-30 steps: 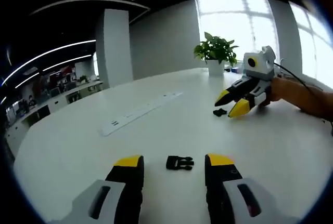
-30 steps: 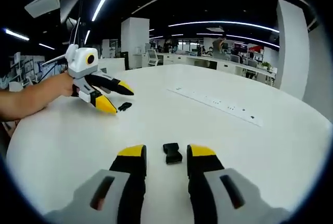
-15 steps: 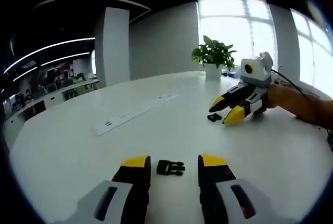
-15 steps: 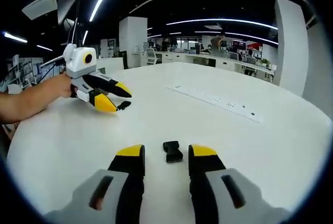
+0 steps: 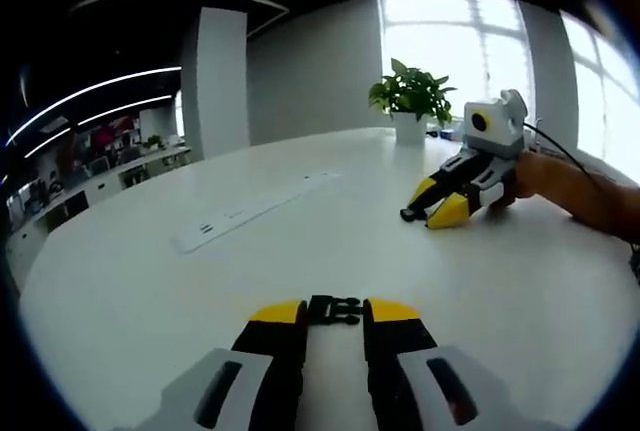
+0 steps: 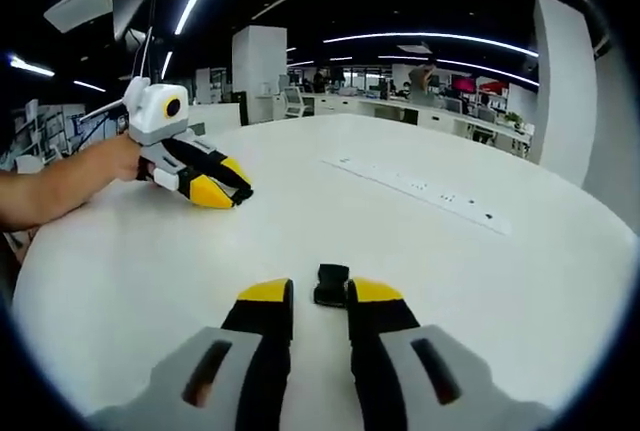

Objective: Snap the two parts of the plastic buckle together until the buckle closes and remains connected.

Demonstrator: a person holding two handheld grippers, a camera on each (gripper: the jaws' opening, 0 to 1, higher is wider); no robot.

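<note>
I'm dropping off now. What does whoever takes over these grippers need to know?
Left gripper: jaws narrow, pronged buckle half at its tips on the table; grip unconfirmed.
Right gripper: jaws narrow, other buckle half at its tips on the table; grip unconfirmed.
Done: each gripper lined up on its half.
Left: grasp both, bring together, snap shut.

In the left gripper view, one buckle part (image 5: 333, 309) lies on the counter (image 5: 150, 291) at bottom centre, between my fingers (image 5: 283, 317). My right gripper (image 5: 432, 209) sits right of centre, a potted plant (image 5: 410, 101) behind it, a power strip (image 5: 250, 213) at centre left. In the right gripper view, the other buckle part (image 6: 331, 285) lies between my fingers (image 6: 372, 295), my left gripper (image 6: 222, 191) at upper left.
</note>
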